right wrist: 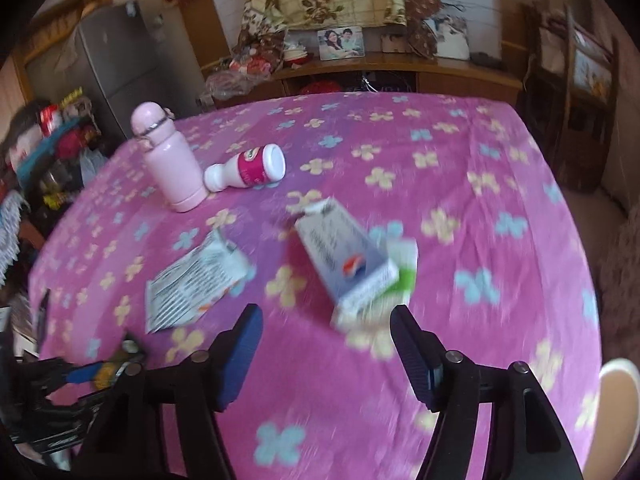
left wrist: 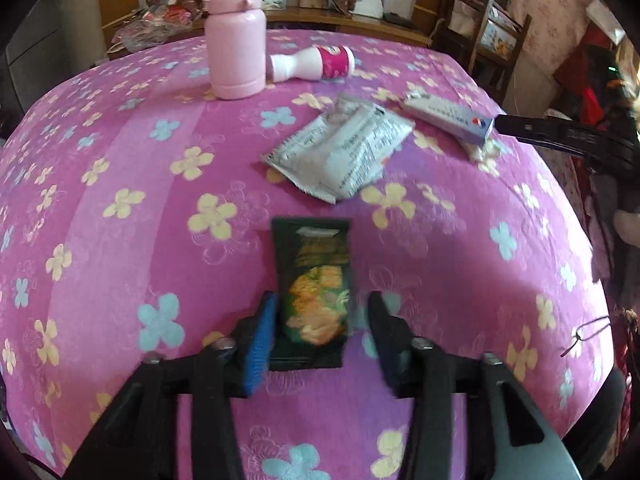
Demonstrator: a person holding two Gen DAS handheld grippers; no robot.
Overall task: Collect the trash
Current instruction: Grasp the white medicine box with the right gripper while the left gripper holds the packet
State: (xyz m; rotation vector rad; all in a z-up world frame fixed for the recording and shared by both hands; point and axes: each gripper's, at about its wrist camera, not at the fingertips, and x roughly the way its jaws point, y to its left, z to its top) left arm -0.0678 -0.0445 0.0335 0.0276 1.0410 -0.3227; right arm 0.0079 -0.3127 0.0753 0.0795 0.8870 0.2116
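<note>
Glossy plastic bottle (left wrist: 235,36), crinkled foil packet (left wrist: 340,150), soft cloth tablecloth (left wrist: 120,160)

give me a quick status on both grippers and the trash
Left hand-held gripper open, straddling the green snack packet. Right hand-held gripper open, nearing the toothpaste box. Silver wrapper loose on the tablecloth. Nothing blocking.

1. Your left wrist view sits low and close over the surface (left wrist: 120,184), facing forward along the left tongs (left wrist: 322,320) toward the far sideboard.
2. Your right wrist view sits higher and further right, looking down-forward past the right tongs (right wrist: 326,328).
3. Both views share the pink bottle (left wrist: 235,36) (right wrist: 170,160), the silver wrapper (left wrist: 340,152) (right wrist: 196,280) and the box (left wrist: 448,118) (right wrist: 346,258).
</note>
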